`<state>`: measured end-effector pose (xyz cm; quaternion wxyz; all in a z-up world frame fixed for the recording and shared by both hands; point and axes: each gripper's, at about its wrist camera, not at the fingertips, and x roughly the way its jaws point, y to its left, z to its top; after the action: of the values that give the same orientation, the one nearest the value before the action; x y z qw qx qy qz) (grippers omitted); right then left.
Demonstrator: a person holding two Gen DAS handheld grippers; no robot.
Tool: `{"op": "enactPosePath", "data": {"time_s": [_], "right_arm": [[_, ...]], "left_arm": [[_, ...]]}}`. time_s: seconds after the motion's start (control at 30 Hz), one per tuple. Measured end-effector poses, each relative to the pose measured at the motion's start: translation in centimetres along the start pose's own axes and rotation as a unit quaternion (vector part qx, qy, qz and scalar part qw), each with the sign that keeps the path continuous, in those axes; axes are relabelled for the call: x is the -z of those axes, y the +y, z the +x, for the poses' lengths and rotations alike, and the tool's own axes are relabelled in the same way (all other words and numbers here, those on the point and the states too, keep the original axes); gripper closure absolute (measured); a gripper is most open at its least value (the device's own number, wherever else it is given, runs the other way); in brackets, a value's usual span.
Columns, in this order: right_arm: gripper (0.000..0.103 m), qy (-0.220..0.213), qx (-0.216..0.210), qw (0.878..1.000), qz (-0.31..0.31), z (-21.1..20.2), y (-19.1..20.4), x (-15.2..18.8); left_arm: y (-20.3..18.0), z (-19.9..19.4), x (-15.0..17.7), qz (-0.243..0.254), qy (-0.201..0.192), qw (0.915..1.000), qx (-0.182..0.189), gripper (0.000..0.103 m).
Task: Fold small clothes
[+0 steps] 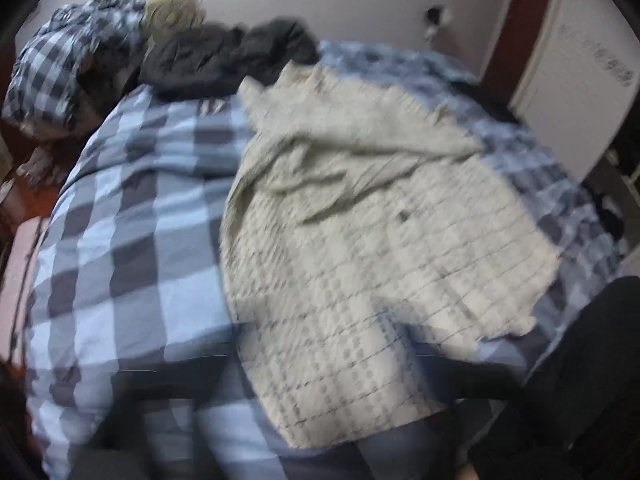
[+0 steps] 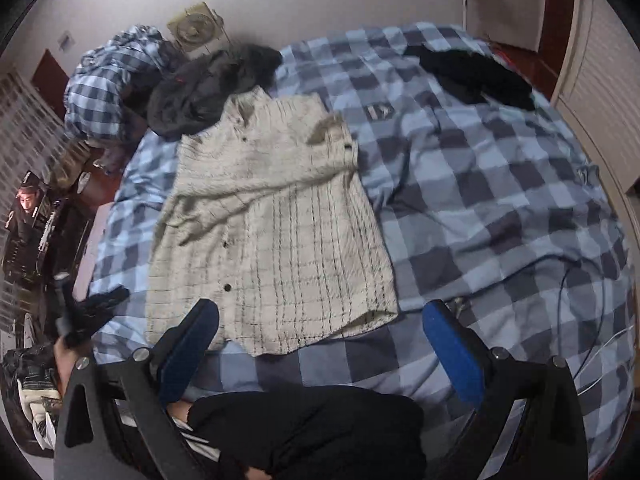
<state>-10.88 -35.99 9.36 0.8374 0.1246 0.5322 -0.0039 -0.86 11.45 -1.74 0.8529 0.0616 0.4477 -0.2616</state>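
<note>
A cream checked knit cardigan (image 2: pixel 276 216) with dark buttons lies spread on the blue checked bedspread (image 2: pixel 480 208), one sleeve folded across its chest. It also shows, blurred, in the left wrist view (image 1: pixel 360 232). My right gripper (image 2: pixel 320 344) is open, its blue pads (image 2: pixel 452 356) apart just above the bed, near the cardigan's bottom hem and holding nothing. My left gripper shows from outside in the right wrist view (image 2: pixel 80 320), low at the left of the bed; its jaws are too blurred to read. In its own view the fingers are only dark smears.
A dark jacket (image 2: pixel 208 88) and a bunched checked quilt (image 2: pixel 112 80) lie at the head of the bed. Another dark garment (image 2: pixel 476 76) lies at the far right. A small fan (image 2: pixel 196 28) stands by the wall. Cluttered furniture stands left of the bed.
</note>
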Motion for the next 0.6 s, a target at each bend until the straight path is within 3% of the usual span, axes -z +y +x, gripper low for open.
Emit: {"op": "enactPosePath", "data": {"time_s": [0.07,0.1,0.17,0.3,0.4,0.47,0.53,0.6], "right_arm": [[0.003,0.029,-0.013,0.999,0.01,2.4,0.0,0.5],[0.003,0.041,-0.012,0.999,0.009,3.1,0.1,0.7],[0.003,0.042,-0.007,0.999,-0.001,2.9,0.3,1.0],[0.003,0.008,-0.005,0.999,-0.033,-1.8,0.7,0.0],[0.003,-0.019,0.018,0.998,-0.058,-6.9,0.3,-0.7],[0.003,-0.022,0.031,0.996,-0.076,-8.7,0.0,-1.1],[0.003,-0.01,0.038,0.995,-0.087,-8.6,-0.1,-1.3],[0.003,0.001,0.05,0.995,-0.084,-6.2,-0.1,-1.4]], "left_arm": [[0.1,-0.7,-0.1,0.006,-0.035,0.9993,0.008,0.0],[0.3,-0.6,0.0,-0.002,-0.033,0.9995,0.003,0.0],[1.0,-0.2,0.4,-0.034,-0.027,0.9986,0.03,0.0],[1.6,0.6,1.7,-0.1,-0.008,0.989,0.109,0.0],[1.0,0.2,1.8,-0.121,-0.031,0.9828,0.136,0.0],[0.1,-0.2,1.7,-0.131,-0.049,0.9808,0.135,0.0],[-0.7,0.7,1.3,-0.141,-0.033,0.9805,0.133,0.0],[-1.2,1.5,1.4,-0.145,-0.011,0.9747,0.17,0.0]]}}
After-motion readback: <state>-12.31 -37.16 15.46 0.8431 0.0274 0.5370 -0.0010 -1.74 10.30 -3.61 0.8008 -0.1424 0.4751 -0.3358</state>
